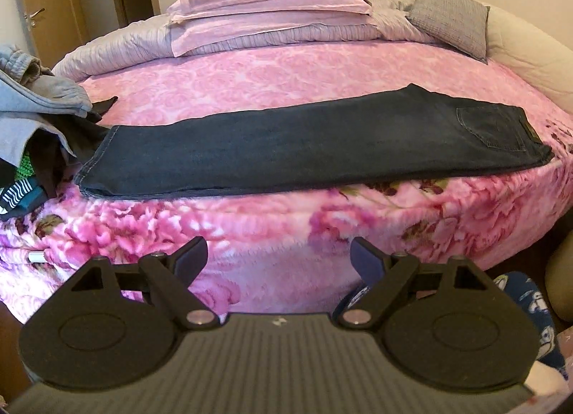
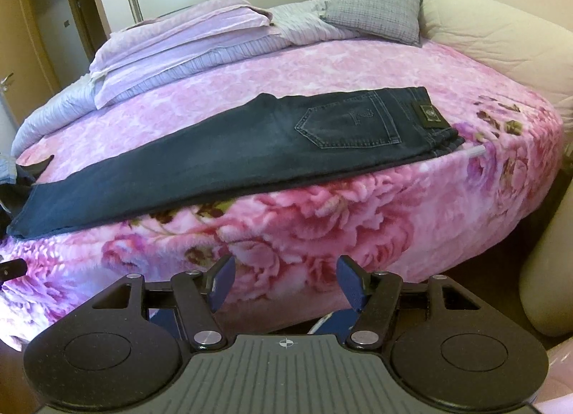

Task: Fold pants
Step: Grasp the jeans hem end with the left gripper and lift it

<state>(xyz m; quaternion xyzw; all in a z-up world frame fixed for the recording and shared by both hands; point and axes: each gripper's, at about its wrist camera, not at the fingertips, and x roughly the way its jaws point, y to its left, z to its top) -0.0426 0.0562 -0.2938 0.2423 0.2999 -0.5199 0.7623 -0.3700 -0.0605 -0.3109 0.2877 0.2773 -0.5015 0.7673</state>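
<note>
The left gripper [image 1: 279, 253] hangs wide and empty, the right gripper [image 2: 286, 271] likewise open with nothing between its pads. Ahead and above both, the dark blue denim pants [image 1: 304, 142], folded lengthwise, lie crosswise on the pink floral fleece blanket [image 1: 250, 220]: hems left, waistband right, nearer the right gripper.

The pants [image 1: 304, 149] lie across the bed's [image 1: 286, 67] near edge, pillows [image 1: 268, 9] behind.

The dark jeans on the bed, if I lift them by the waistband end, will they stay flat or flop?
The dark jeans would likely flop: they lie limp, folded lengthwise on the pink floral blanket. The doubled denim probably feels fairly heavy. The fuzzy blanket may drag against them.
</note>
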